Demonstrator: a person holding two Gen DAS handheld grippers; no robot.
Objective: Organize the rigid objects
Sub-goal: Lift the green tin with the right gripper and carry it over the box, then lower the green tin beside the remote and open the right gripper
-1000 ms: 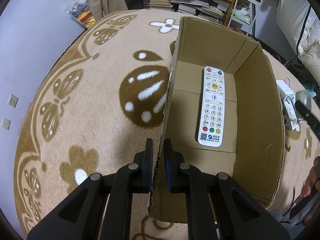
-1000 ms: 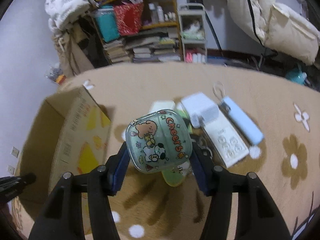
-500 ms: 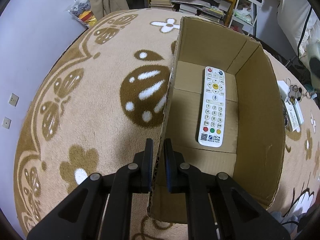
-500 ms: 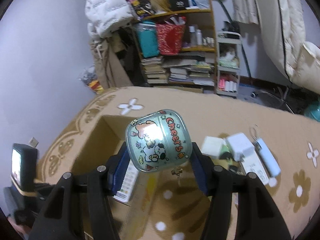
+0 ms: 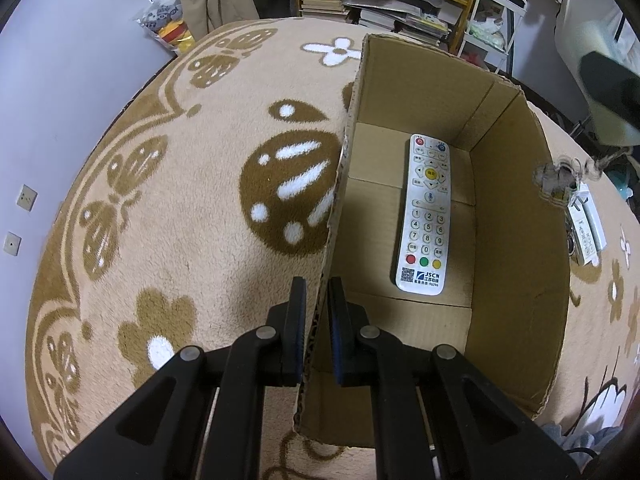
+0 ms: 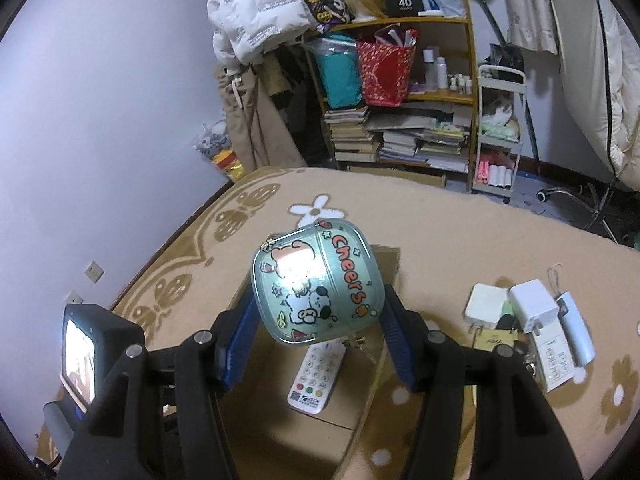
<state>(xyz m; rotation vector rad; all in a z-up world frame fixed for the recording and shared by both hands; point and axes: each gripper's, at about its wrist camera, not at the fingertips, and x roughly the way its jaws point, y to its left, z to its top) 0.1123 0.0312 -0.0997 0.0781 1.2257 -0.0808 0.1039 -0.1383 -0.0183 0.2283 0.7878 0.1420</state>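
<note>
My left gripper (image 5: 316, 312) is shut on the left wall of an open cardboard box (image 5: 516, 280) that stands on the carpet. A white remote control (image 5: 426, 216) lies flat on the box floor. My right gripper (image 6: 316, 312) is shut on a pale green rounded case with cartoon stickers and the word "Cheers" (image 6: 316, 284). It holds the case in the air above the box (image 6: 280, 432), over the remote (image 6: 316, 376). A keychain dangles under the case (image 6: 356, 344).
White chargers, a power bank and a power strip lie on the carpet right of the box (image 6: 532, 312), also in the left wrist view (image 5: 584, 224). A bookshelf (image 6: 400, 128) and a small cart (image 6: 500, 136) stand at the far edge of the patterned carpet (image 5: 180, 208).
My right gripper has carried the green case up and leftward from beside the chargers to above the box. My left gripper has stayed clamped on the box wall.
</note>
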